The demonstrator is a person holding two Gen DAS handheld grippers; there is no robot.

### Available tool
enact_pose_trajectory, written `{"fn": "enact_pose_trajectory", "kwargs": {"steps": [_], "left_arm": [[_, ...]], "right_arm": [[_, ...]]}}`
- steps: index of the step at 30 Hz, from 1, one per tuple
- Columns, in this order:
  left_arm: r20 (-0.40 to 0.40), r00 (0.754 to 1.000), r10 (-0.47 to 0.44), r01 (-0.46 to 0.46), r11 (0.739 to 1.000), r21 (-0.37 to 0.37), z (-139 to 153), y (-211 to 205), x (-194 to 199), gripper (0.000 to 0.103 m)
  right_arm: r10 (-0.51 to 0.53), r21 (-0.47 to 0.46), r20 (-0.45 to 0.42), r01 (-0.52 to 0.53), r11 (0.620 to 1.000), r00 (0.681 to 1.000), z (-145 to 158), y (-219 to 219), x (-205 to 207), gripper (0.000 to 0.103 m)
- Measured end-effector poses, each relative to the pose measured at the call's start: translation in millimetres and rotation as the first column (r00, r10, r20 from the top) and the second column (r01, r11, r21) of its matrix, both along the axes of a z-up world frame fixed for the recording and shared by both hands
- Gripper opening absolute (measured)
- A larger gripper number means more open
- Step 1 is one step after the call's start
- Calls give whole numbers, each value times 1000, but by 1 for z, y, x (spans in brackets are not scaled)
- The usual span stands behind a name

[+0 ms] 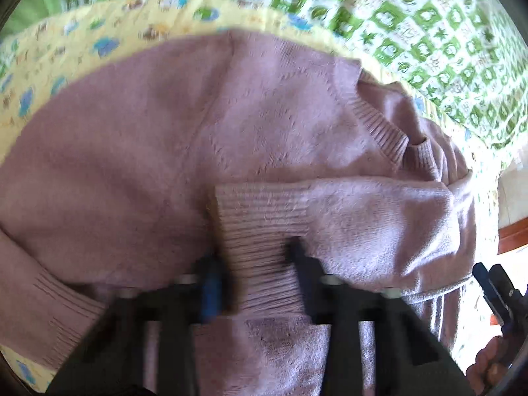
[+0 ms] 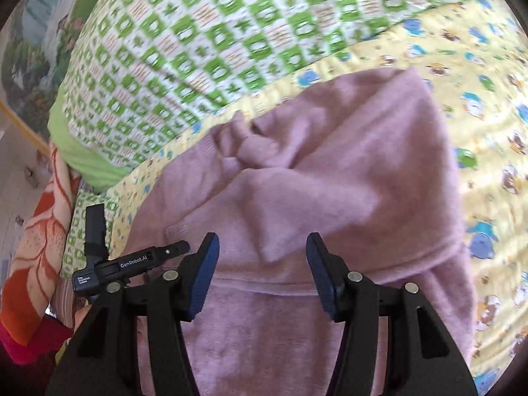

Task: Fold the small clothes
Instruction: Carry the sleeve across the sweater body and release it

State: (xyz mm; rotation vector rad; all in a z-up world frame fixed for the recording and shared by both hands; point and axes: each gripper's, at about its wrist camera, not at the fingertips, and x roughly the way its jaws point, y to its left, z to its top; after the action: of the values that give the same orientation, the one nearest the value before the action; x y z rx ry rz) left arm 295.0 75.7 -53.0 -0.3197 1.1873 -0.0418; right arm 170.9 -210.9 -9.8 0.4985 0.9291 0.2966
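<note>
A pink knit sweater lies on a yellow printed sheet. One sleeve is folded across its body, and the sleeve's ribbed cuff sits between the fingers of my left gripper. The jaws stand partly apart around the cuff; the view is blurred. In the right wrist view the sweater fills the middle, bunched near its collar. My right gripper is open and empty just above the fabric. The left gripper shows at the lower left of that view.
A green and white patterned quilt lies beyond the yellow sheet. An orange patterned blanket hangs at the left of the right wrist view. The right gripper and a hand show at the left wrist view's right edge.
</note>
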Motion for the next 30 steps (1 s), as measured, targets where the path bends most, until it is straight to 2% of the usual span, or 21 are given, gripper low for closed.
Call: {"fn": "enact_pose_trajectory", "kwargs": {"steps": [2, 3, 6, 8, 9, 13, 19, 25, 26, 27, 28, 30], "left_arm": [[48, 999, -7, 10, 998, -66, 19, 4, -7, 6], [106, 994, -7, 14, 998, -69, 36, 7, -15, 6], [194, 981, -16, 15, 1000, 2, 54, 16, -31, 5], [185, 983, -6, 1, 1000, 30, 45, 28, -34, 5], [153, 988, 22, -28, 999, 34, 34, 41, -35, 5], [95, 993, 67, -67, 998, -9, 7, 53, -32, 5], [100, 995, 20, -25, 999, 46, 2, 38, -35, 5], [84, 996, 20, -26, 997, 69, -1, 39, -34, 5], [82, 996, 19, -25, 997, 74, -1, 38, -35, 5], [80, 997, 16, -23, 997, 76, -1, 35, -33, 5], [84, 996, 12, -18, 998, 68, 0, 33, -32, 5], [99, 995, -16, 11, 999, 49, 4, 21, -27, 5]], "right_arm": [[-36, -2, 4, 36, 999, 999, 2, -13, -3, 56], [-50, -6, 8, 50, 999, 999, 3, -19, -5, 56], [-95, -25, 21, 95, 995, 995, 8, -36, -6, 56], [-129, -38, 25, 130, 991, 991, 9, -47, -5, 56], [-143, -45, 24, 144, 989, 989, 9, -51, -4, 56], [-192, -76, 19, 193, 978, 981, 5, -65, 1, 56], [-229, -162, 0, 226, 961, 973, -8, -80, 31, 58], [-215, -133, -66, 205, 970, 974, -36, -90, 80, 60], [-198, -112, -76, 189, 976, 977, -41, -90, 85, 55], [-173, -99, -73, 166, 981, 982, -42, -89, 89, 39], [-149, -112, -68, 141, 984, 986, -40, -88, 91, 9], [-153, -149, -20, 149, 978, 988, -24, -92, 86, 8]]}}
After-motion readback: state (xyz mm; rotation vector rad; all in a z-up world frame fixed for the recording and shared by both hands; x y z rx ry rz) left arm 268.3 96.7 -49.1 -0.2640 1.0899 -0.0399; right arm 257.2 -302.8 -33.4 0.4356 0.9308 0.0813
